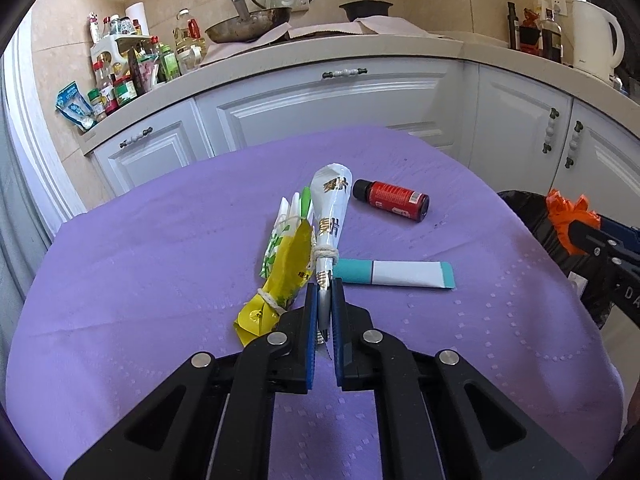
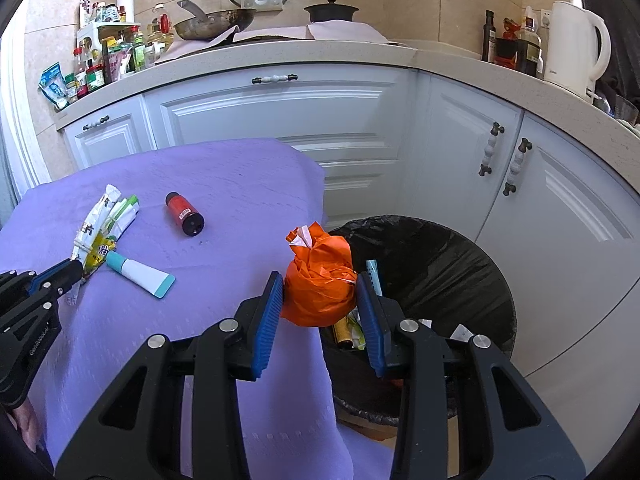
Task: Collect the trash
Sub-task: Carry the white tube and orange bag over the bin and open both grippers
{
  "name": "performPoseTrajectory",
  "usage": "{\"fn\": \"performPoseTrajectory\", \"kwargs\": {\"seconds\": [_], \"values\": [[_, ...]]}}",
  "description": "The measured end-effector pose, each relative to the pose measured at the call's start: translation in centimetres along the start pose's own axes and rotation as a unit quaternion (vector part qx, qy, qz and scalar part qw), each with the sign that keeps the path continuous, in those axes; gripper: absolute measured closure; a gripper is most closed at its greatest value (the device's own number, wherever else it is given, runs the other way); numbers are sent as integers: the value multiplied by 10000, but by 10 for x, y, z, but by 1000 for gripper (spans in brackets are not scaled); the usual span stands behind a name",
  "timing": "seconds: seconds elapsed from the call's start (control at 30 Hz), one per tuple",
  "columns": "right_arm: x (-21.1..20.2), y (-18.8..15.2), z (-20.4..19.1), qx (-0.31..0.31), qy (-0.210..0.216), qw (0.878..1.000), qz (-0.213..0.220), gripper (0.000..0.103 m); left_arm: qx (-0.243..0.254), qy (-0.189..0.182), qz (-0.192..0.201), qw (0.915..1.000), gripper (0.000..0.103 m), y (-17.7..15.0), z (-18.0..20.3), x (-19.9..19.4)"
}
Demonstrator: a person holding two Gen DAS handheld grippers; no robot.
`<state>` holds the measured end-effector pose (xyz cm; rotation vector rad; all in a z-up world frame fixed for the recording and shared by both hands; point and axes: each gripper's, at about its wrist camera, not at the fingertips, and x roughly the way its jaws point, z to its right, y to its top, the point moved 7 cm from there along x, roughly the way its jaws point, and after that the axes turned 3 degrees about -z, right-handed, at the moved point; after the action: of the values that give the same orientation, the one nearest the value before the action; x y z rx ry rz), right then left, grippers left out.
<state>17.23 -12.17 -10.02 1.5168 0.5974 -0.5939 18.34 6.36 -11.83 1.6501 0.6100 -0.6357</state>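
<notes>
My left gripper [image 1: 324, 292] is shut on the tail of a white wrapper [image 1: 330, 216] tied with string, on the purple table [image 1: 160, 240]. A yellow and green wrapper [image 1: 280, 272] lies just left of it. A teal and white tube [image 1: 396, 274] and a red bottle [image 1: 394, 200] lie to the right. My right gripper [image 2: 320, 294] is shut on an orange crumpled bundle [image 2: 320, 284], held at the table's edge by the black-lined trash bin [image 2: 440, 264]. The bin holds several wrappers. The left gripper also shows in the right wrist view [image 2: 74, 270].
White kitchen cabinets [image 2: 280, 120] stand behind the table. The counter carries spice jars [image 1: 120, 76], a wok [image 1: 248, 24], a black pot [image 1: 366, 6] and a white kettle [image 2: 572, 52]. The purple cloth hangs over the table's right edge beside the bin.
</notes>
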Motion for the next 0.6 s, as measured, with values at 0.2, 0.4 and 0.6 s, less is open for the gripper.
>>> {"fn": "performPoseTrajectory", "kwargs": {"seconds": [0.2,0.4,0.6], "values": [[-5,-1,6,30,-28,10000,39,67,-29,-8,83,10000,95,2,3,-7],[-12,0,13,84,-82,9999,117,67,-42,-41,153,9999,96,3,7,-13],[-17,1,23,151,-144,9996,180,67,-17,-119,256,9996,96,6,16,-22]]}}
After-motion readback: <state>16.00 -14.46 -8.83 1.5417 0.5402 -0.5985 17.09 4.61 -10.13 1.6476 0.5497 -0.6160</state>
